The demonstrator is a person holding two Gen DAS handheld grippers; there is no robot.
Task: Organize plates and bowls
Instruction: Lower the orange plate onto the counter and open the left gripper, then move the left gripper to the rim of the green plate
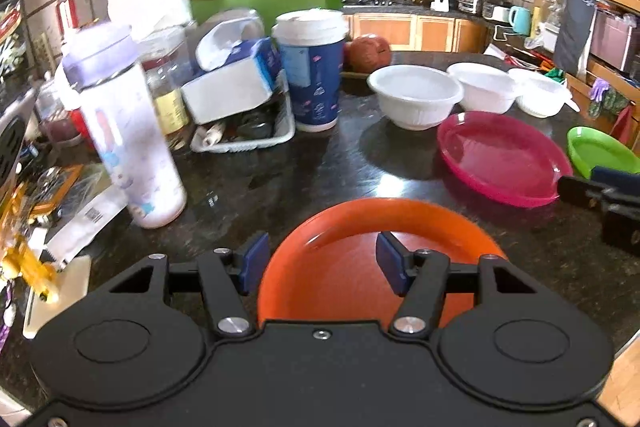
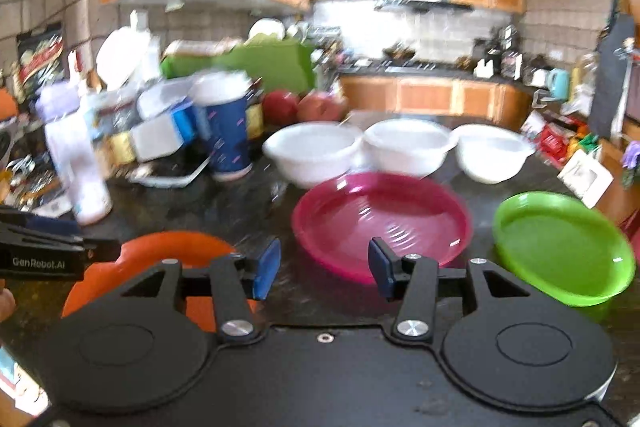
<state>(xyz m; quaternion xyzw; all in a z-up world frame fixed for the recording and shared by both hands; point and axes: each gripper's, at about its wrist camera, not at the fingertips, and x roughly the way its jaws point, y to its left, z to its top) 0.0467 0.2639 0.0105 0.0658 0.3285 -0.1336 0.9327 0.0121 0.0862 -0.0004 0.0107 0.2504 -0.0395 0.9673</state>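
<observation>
Down on the dark speckled stone bench [image 1: 304, 179], three white plastic bowls stand in a row at the far side: the left white bowl [image 1: 415, 95], the middle white bowl [image 1: 482, 87] just beside it, and the right white bowl [image 1: 540, 97] next along. In front of them lies a translucent pink round plastic plate [image 1: 502, 157], and to its right a bright green round plastic plate [image 1: 600, 151], the two near each other but apart. Nearest the cameras sits an orange round plastic plate [image 1: 360, 267].

The left gripper [image 1: 320, 261] hangs over the orange plate with its jaws spread wide and nothing between them; one blue pad sits outside the plate's left rim and the other over its inside. Whether the pads touch the plate cannot be told.

The right gripper [image 2: 322, 267] hovers at the near edge of the pink plate, jaws likewise released and empty. In the right wrist view the orange plate shows at lower left, partly behind the left gripper's black body, and this view is blurred.

On the left of the bench stand a blue paper cup with a white lid [image 1: 310, 67], a tall clear bottle with a lilac cap [image 1: 124, 131], and a white tray of clutter [image 1: 248, 131]. Red apples [image 1: 368, 53] lie behind the cup.
</observation>
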